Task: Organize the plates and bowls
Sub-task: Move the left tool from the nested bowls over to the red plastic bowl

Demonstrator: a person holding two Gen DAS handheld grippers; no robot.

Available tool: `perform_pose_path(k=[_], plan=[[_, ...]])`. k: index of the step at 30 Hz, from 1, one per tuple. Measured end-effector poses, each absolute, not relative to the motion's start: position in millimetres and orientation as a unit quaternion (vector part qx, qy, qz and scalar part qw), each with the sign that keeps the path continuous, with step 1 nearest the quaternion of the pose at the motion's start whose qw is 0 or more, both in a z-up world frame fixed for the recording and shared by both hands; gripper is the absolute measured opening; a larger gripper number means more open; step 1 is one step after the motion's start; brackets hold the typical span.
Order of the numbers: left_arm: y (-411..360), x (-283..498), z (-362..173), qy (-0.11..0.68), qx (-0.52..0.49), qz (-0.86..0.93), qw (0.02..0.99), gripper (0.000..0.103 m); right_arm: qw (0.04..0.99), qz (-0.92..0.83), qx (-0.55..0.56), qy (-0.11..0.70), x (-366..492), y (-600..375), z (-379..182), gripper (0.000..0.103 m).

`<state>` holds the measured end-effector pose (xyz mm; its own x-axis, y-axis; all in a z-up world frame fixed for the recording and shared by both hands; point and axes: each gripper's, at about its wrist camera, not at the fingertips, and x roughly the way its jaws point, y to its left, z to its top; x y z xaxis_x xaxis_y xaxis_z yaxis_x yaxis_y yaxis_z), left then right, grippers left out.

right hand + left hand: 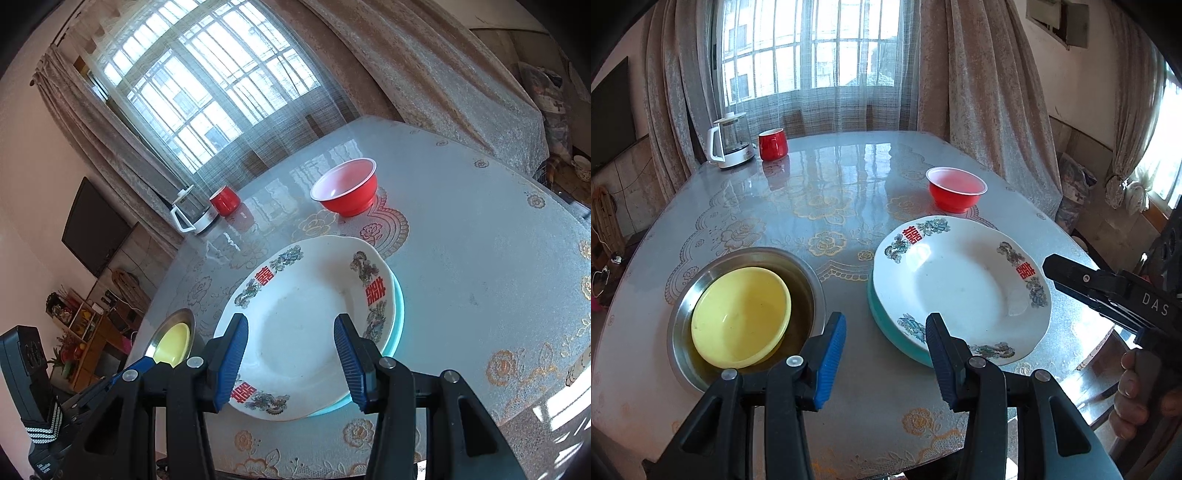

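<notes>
Right gripper marked "DAS"

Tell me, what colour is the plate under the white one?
Turquoise plate, seen best from the left wrist view, peeking out beneath the white plate.

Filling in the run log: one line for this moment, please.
left hand-held gripper open, empty | right hand-held gripper open over white plate | yellow bowl in steel dish | red bowl apart

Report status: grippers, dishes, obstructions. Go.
Left gripper and right gripper open, empty. White plate stacked on teal plate; yellow bowl inside steel dish; red bowl alone. Nothing blocking.
</notes>
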<state>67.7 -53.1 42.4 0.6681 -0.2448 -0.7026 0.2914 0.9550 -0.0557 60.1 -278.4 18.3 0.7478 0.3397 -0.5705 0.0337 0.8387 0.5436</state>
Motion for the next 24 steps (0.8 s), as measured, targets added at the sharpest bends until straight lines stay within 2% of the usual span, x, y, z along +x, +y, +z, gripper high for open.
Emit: perform_pose_path(k=[9,24], plan=[[-48,79,36,0.396,0.008,-0.137,0.908,0.046,0.891,0.081,0.285,0.343,58,-286,21,0.049],[-66,86,40,0.382,0.054,-0.15,0.91,0.046,0.889,0.07,0.293,0.345,61,-299,16,0.049]])
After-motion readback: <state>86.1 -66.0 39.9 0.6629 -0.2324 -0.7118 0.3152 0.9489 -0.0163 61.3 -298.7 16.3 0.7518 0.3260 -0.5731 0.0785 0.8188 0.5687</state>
